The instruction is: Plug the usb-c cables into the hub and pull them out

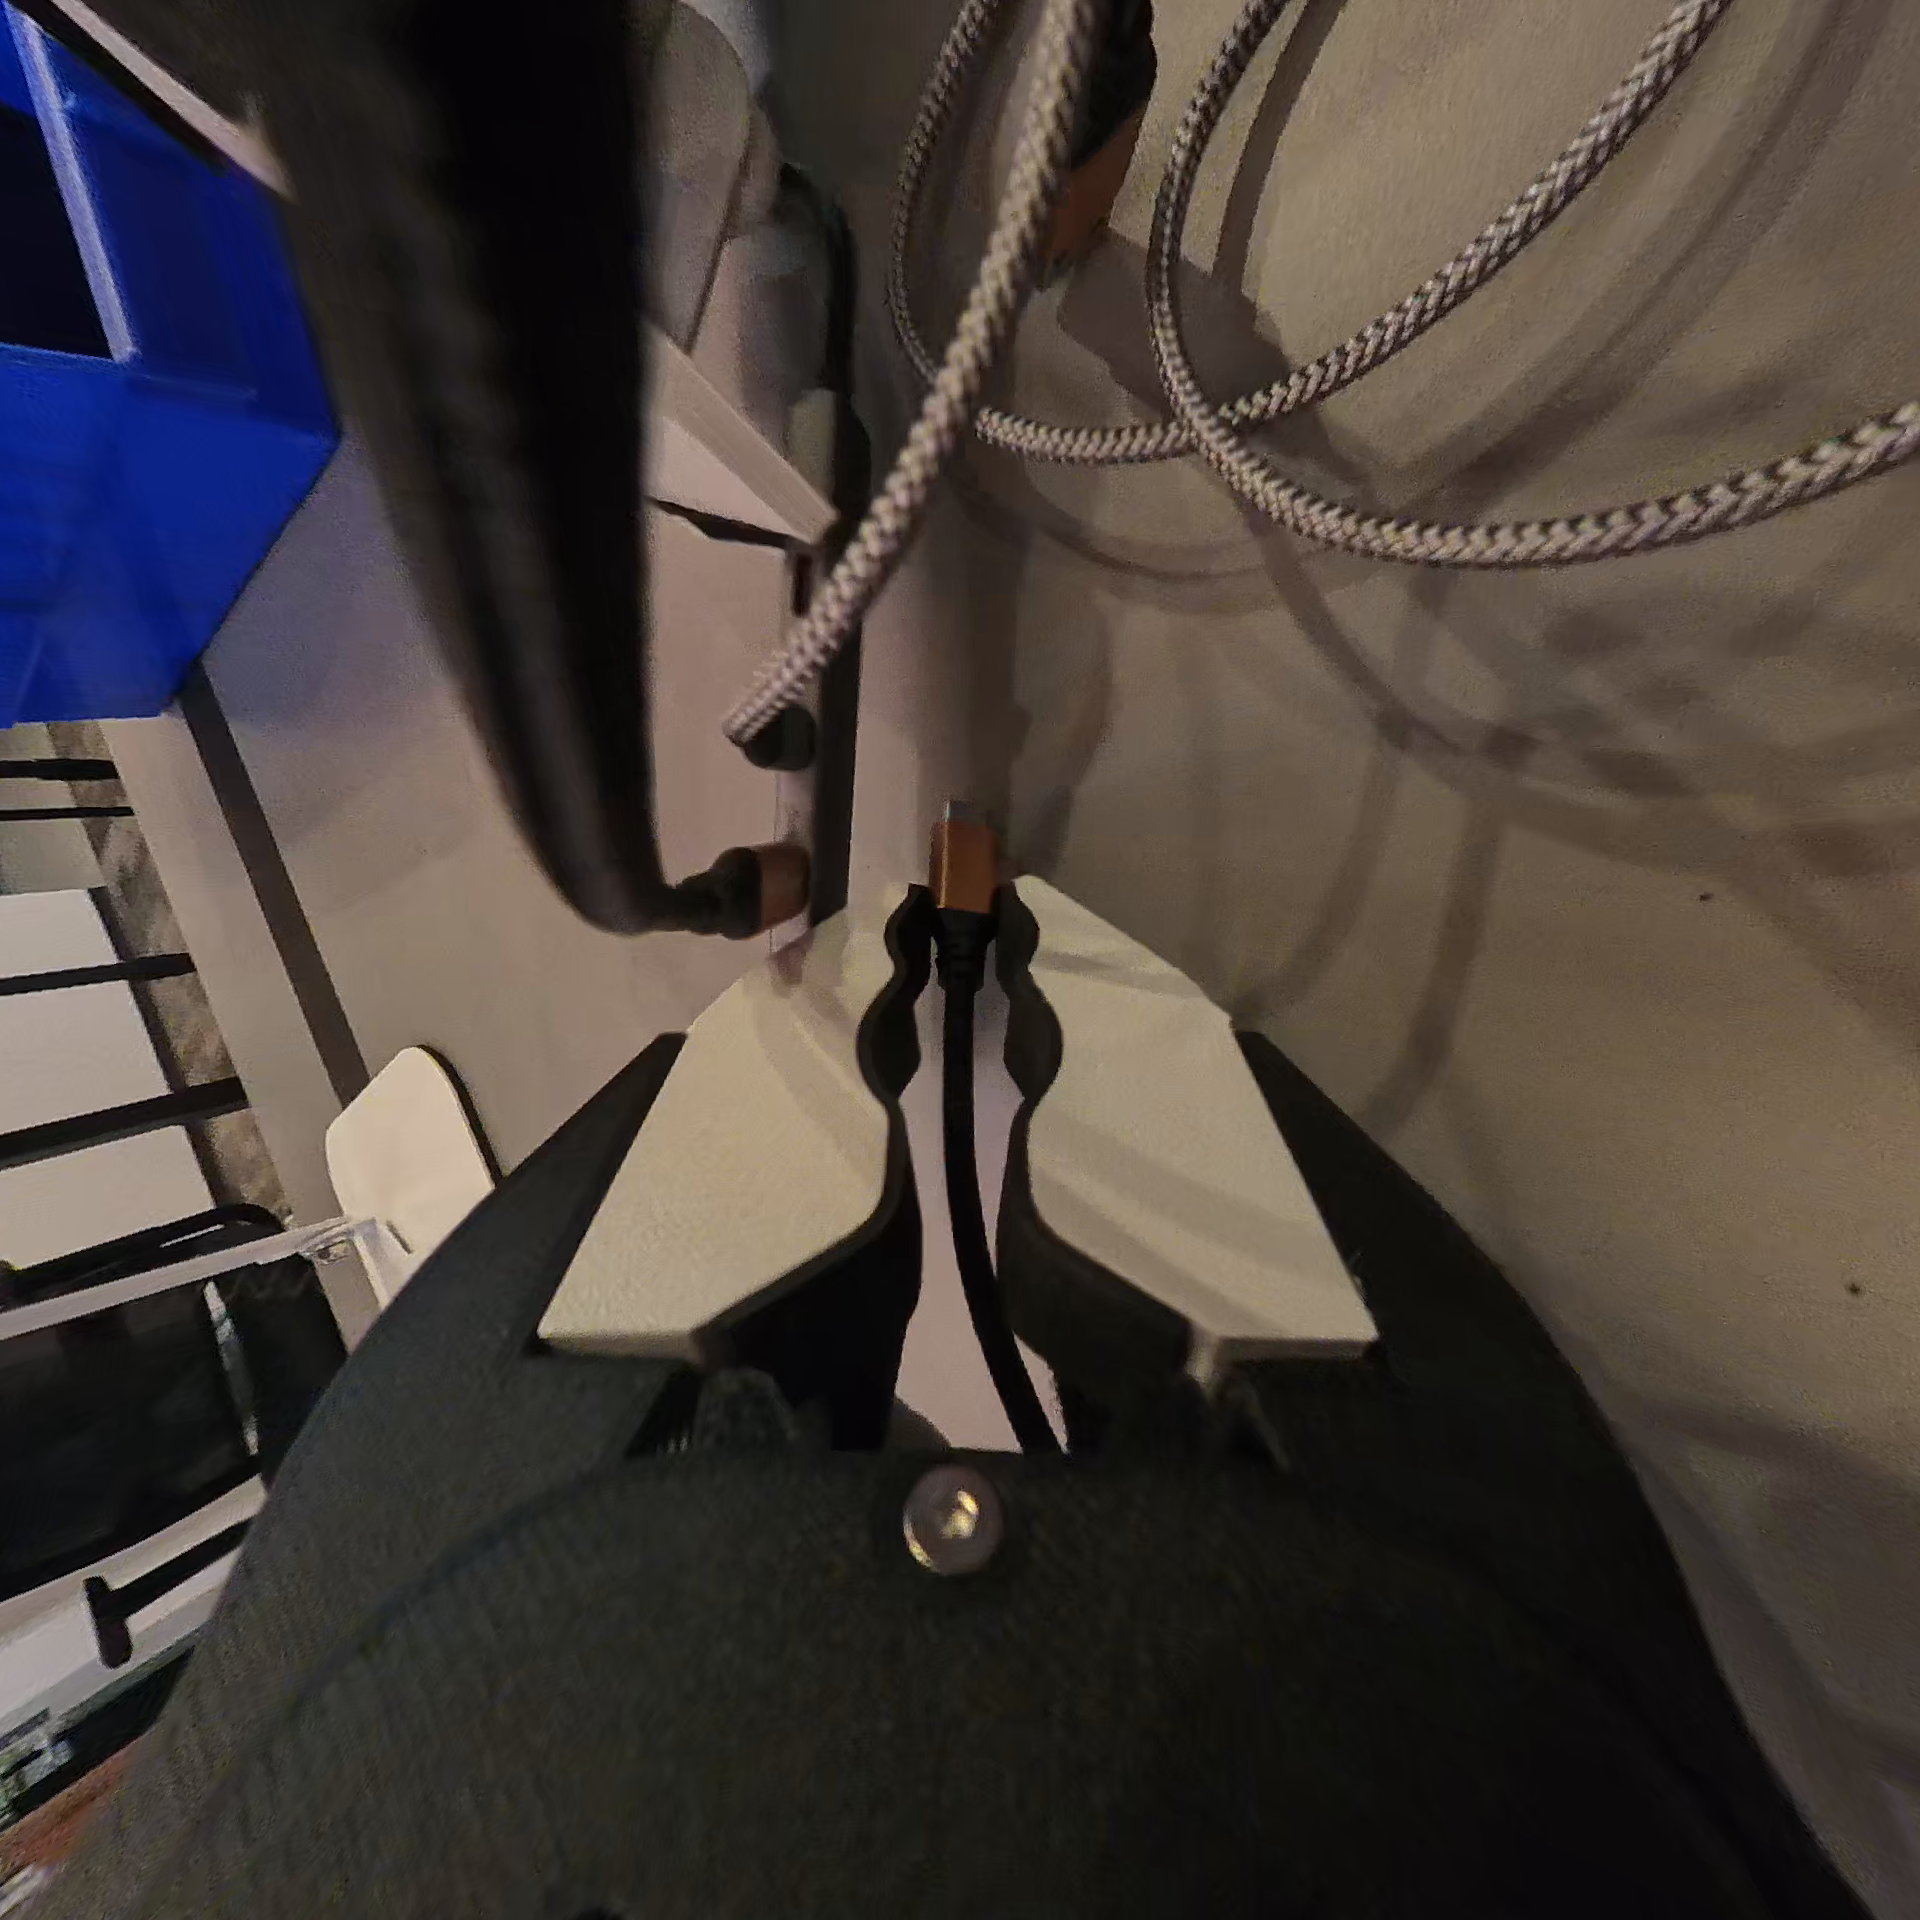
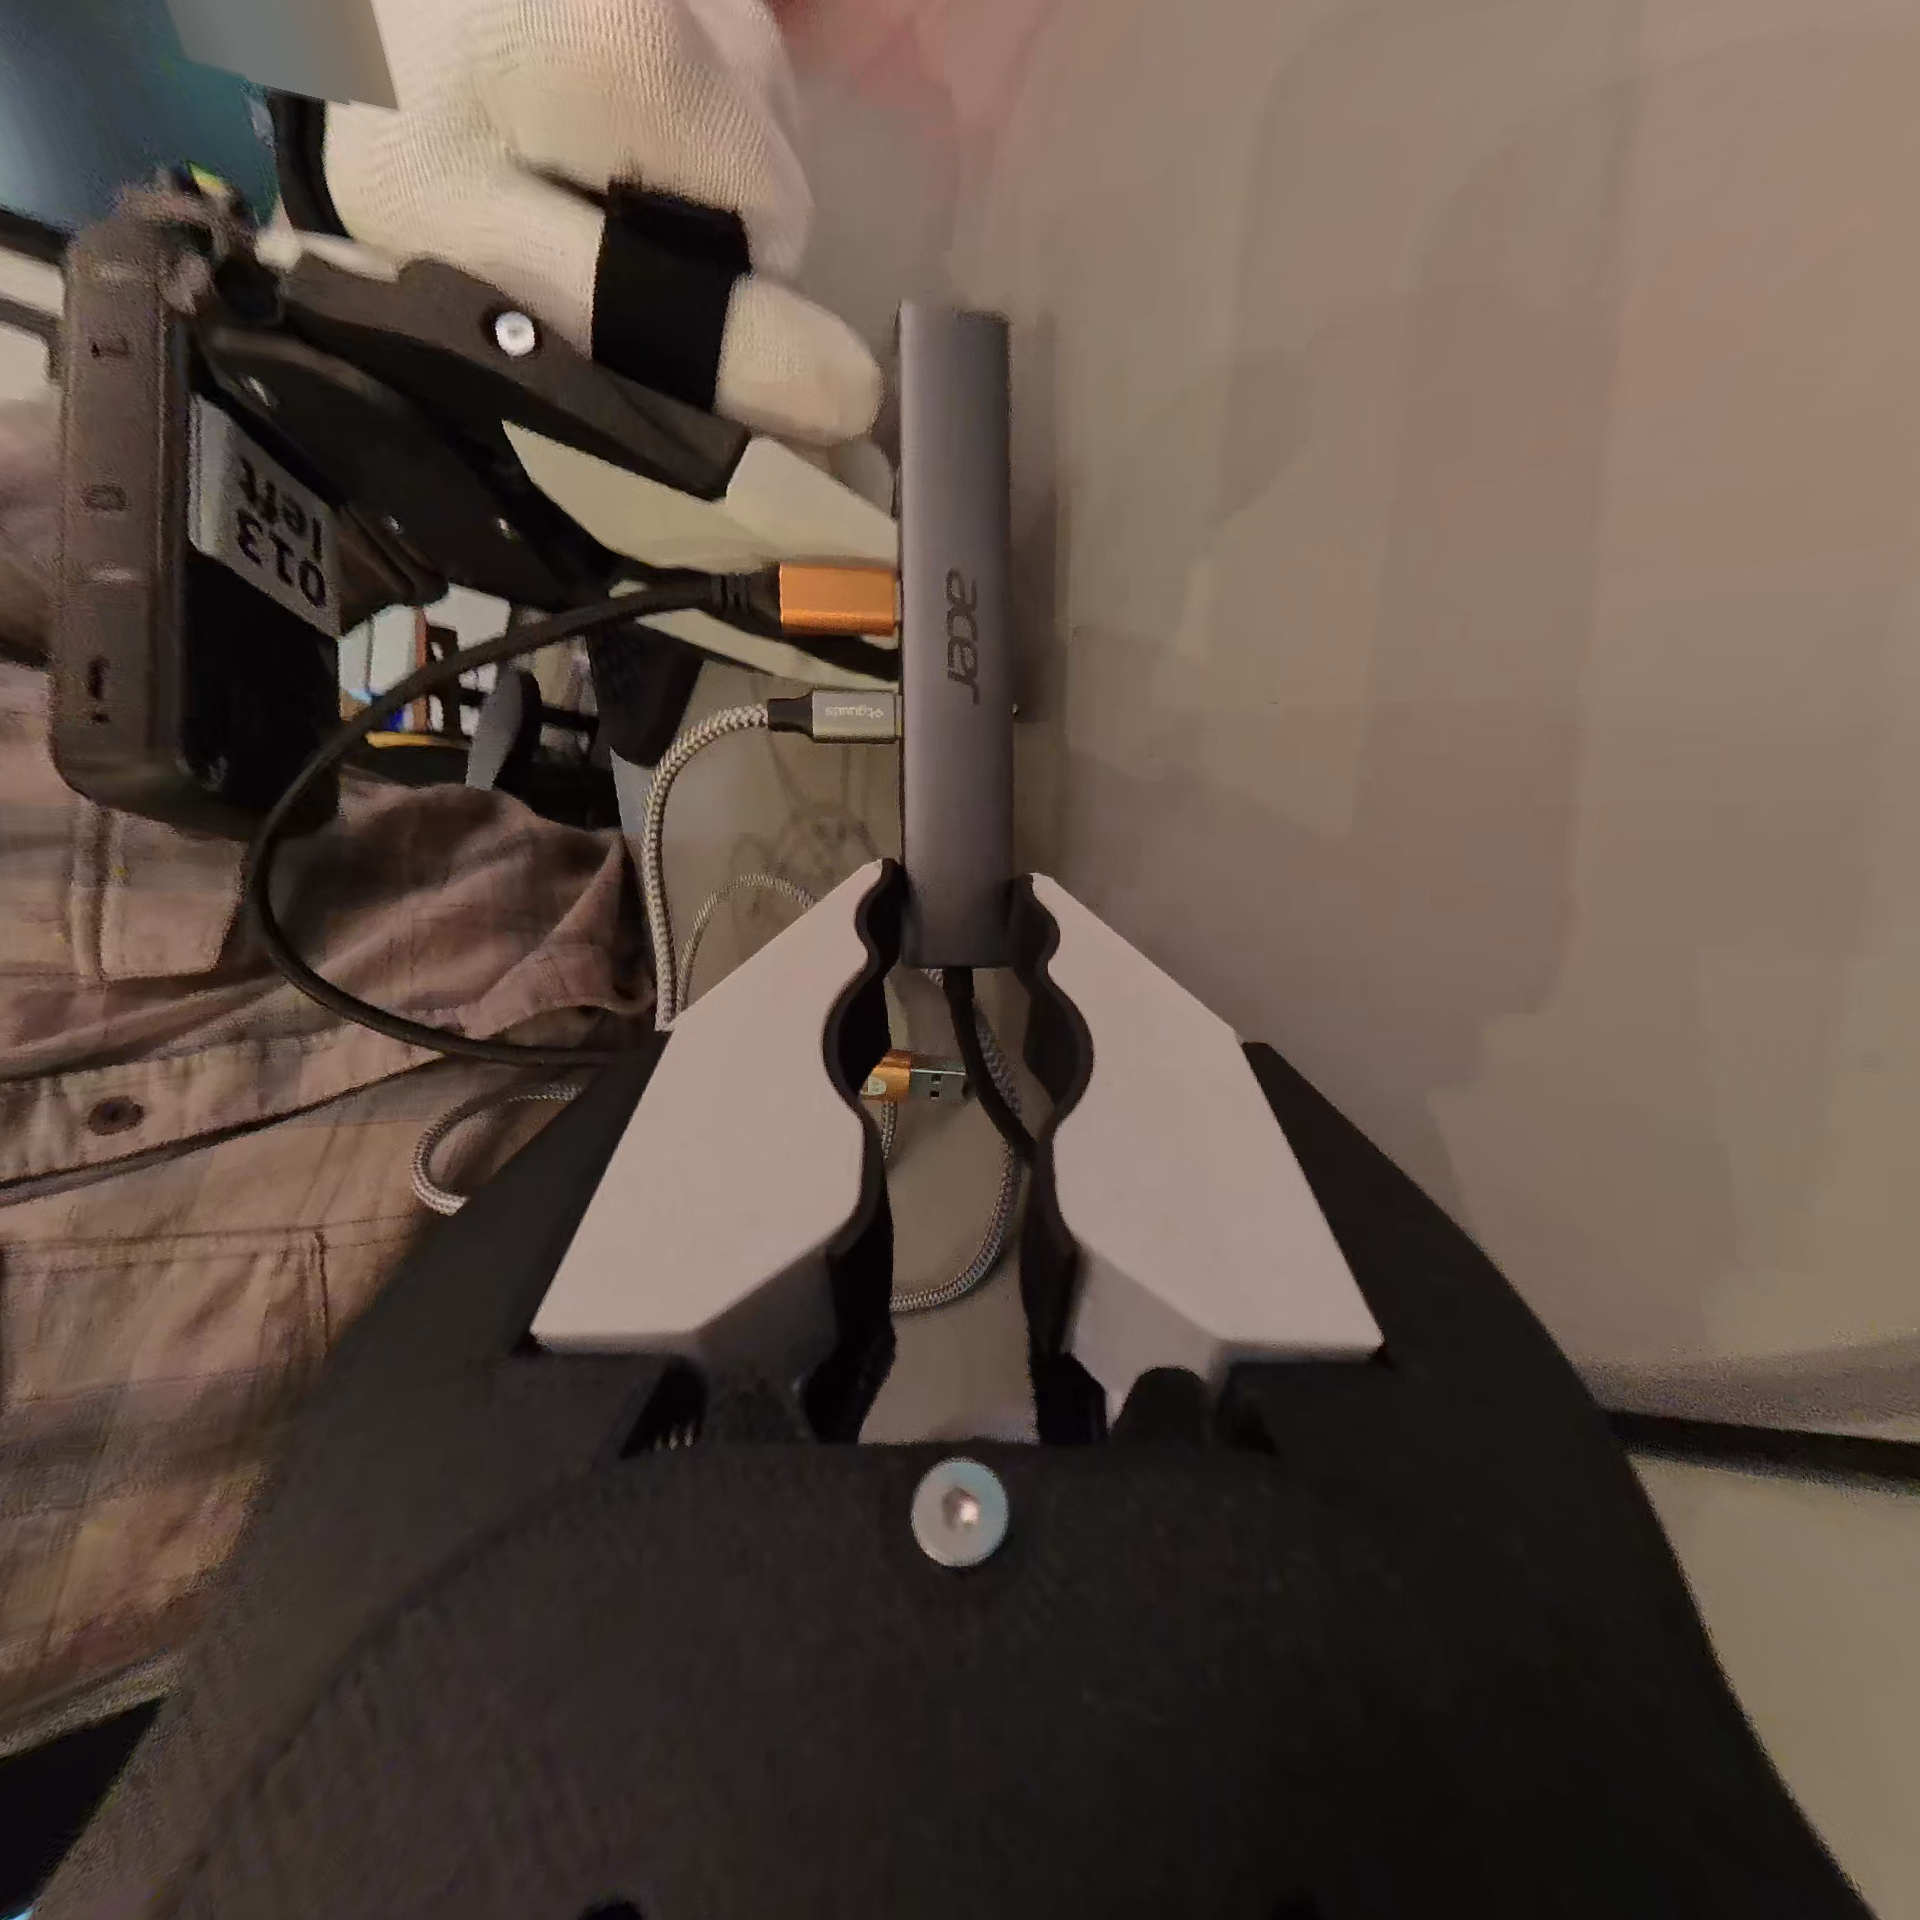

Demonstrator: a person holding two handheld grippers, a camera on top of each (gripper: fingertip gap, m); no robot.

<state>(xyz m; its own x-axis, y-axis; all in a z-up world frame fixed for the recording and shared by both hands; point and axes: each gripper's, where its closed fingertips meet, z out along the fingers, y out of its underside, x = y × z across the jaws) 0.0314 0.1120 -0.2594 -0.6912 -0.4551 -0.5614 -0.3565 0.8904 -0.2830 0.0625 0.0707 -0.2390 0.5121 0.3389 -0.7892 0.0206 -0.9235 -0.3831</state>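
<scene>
Two claws worked one small grey hub point(image 2: 954, 644), a slim metal bar standing on end against the pale tabletop point(image 2: 1455, 623), its long axis running straight away from the right claw point(image 2: 956, 914), which was closed on the hub's near end. From that bar's left side two plugs stuck out at right angles: an orange-shelled plug point(image 2: 836, 601) on a smooth black cable point(image 2: 312, 831), and below it a grey-shelled plug point(image 2: 836, 717) on a braided grey-and-white cable point(image 2: 665, 831). In the left wrist view, the left claw point(image 1: 961, 904) was pinched narrow on the strain relief of an orange plug point(image 1: 961, 862), its bare metal tip free and pointing forward, the hub's dark edge point(image 1: 831, 790) lying just to the left of it. So that connector looked unseated, and by my reading any re-insertion would call for a swing leftward to square the tip with the port. Loops of braided cable point(image 1: 1351, 436) lay slack on the tabletop beyond. A white-gloved hand point(image 2: 623, 208) held the left claw. A blue bin point(image 1: 135, 364) sat off to the side.
</scene>
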